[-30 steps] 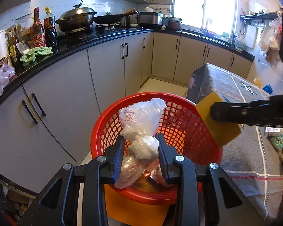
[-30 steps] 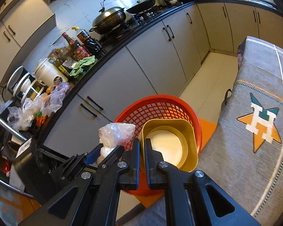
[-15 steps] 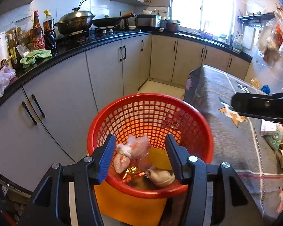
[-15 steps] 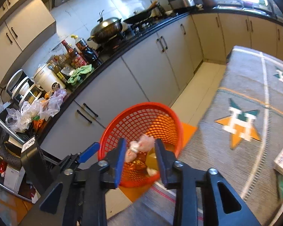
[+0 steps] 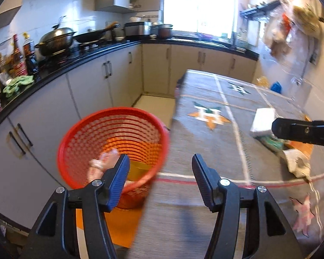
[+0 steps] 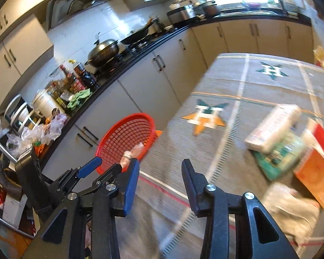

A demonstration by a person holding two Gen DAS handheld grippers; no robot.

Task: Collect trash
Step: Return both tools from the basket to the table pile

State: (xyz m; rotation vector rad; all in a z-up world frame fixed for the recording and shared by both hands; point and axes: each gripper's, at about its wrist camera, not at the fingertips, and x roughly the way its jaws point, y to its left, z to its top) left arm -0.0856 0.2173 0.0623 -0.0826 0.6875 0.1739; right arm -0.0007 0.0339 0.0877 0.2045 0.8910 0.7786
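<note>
A red mesh basket stands on the floor by the table's edge. Inside it lie plastic bags and a yellow container. My left gripper is over the table edge to the right of the basket, its jaws opening with nothing between them. My right gripper is farther right above the cloth, its jaws also opening and empty. Ahead of it on the table lie a white carton, a green packet, an orange box and a crumpled white bag.
A grey cloth with star patterns covers the table. The black counter on the left carries a wok, bottles and a green rag above grey cabinets. The basket sits on an orange mat. Bags hang on the right wall.
The left gripper let go of the plastic bags and the right let go of the yellow container; both fell into the basket. Both grippers then opened and swung right, towards the table.
</note>
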